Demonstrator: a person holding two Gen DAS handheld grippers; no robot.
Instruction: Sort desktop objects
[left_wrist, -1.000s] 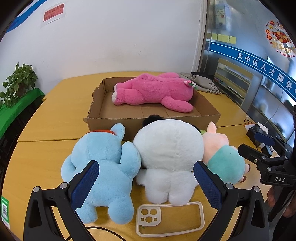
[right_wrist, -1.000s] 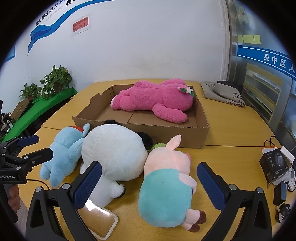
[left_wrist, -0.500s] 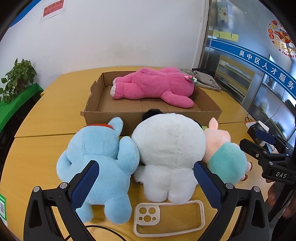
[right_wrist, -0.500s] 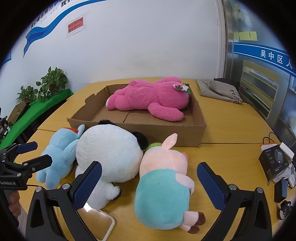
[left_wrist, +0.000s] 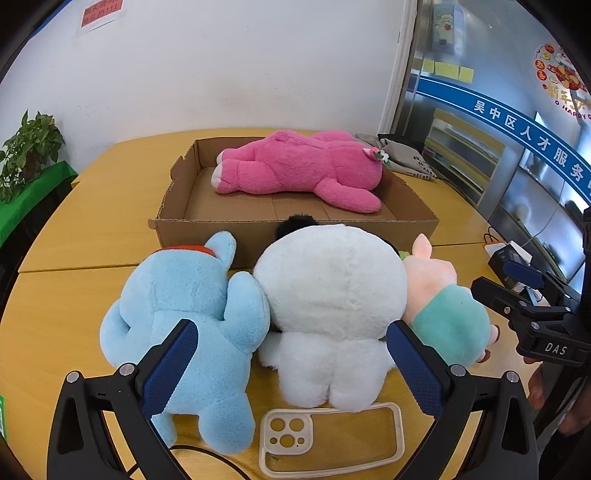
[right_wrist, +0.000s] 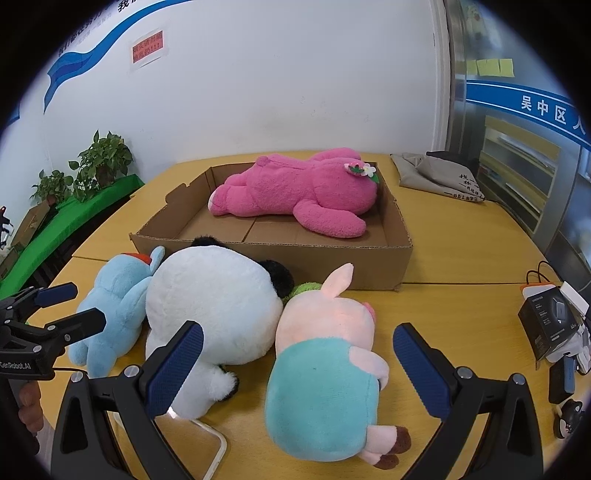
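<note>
Three plush toys lie side by side on the yellow table in front of a cardboard box (left_wrist: 413, 218): a blue one (left_wrist: 177, 310), a white panda (left_wrist: 332, 295) and a pink pig in a teal shirt (right_wrist: 325, 373). A pink plush bear (left_wrist: 295, 171) lies inside the box. A clear phone case (left_wrist: 328, 439) lies just behind the panda. My left gripper (left_wrist: 291, 369) is open and empty, over the panda's back end. My right gripper (right_wrist: 299, 365) is open and empty, over the pig's rear. Each gripper shows in the other's view (left_wrist: 524, 291) (right_wrist: 55, 306).
A grey cloth bag (right_wrist: 439, 177) lies at the table's far right. A black box (right_wrist: 546, 325) and small gadgets sit at the right edge. Potted plants (right_wrist: 99, 158) on a green surface stand left of the table. A white wall is behind.
Both grippers have moved slightly forward toward the plush toys, which look a little larger. Jaws stay open; nothing was grasped.
</note>
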